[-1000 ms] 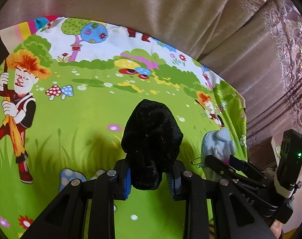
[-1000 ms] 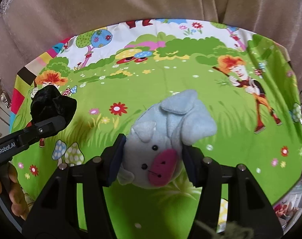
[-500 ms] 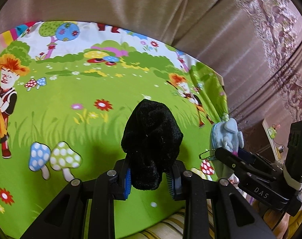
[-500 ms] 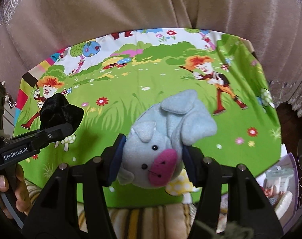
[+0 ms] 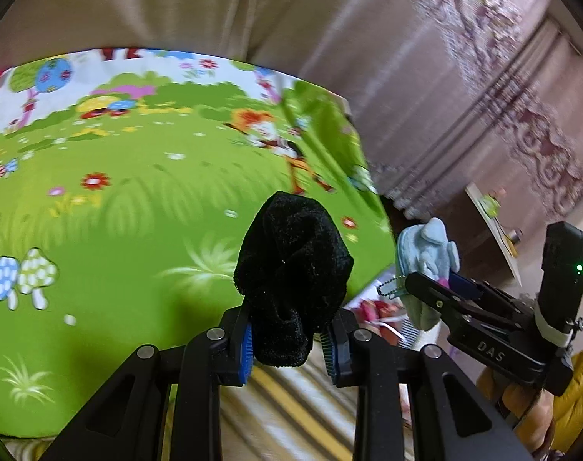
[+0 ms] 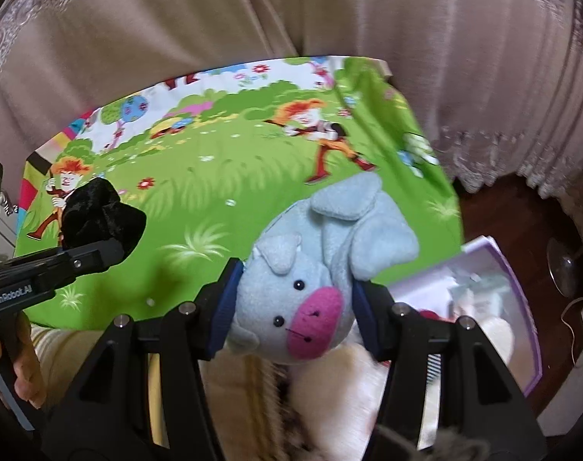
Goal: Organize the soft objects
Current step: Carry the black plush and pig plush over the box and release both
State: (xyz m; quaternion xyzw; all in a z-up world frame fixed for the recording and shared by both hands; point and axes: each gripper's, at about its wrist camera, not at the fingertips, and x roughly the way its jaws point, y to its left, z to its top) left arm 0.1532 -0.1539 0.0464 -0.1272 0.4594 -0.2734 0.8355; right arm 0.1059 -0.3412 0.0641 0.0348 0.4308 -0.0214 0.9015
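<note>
Carrying both soft toys: left gripper [image 5: 287,340] jaws pinch the black velvety cloth bundle [image 5: 293,280], right gripper [image 6: 293,307] jaws pinch the pale-blue plush pig [image 6: 310,292]. Next I need a drop spot.

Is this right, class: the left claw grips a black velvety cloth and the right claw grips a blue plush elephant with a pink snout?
Not quite. In the right wrist view the right claw grips a blue plush pig with a pink snout, not an elephant. The left claw does grip the black velvety cloth.
</note>
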